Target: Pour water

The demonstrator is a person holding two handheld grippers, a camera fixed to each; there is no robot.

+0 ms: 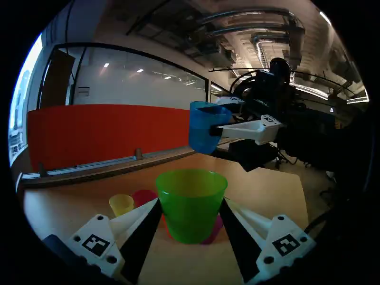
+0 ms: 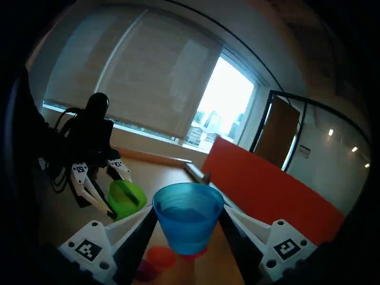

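Left gripper: fingers pinch a green cup by both sides; the cup stands upright between the tips, over the table; whether it rests on it cannot be told

Right gripper: fingers pinch a blue cup by both sides, the cup between the tips and holding water well below the rim. In the left gripper view this cup hangs in the air above and beyond the green one, slightly tilted, well apart from it

Yellow cup and red cup: on the table, touching, just left of the green cup and behind the left finger

Red partition: along the table's far edge

Window: bright, partly covered by a blind
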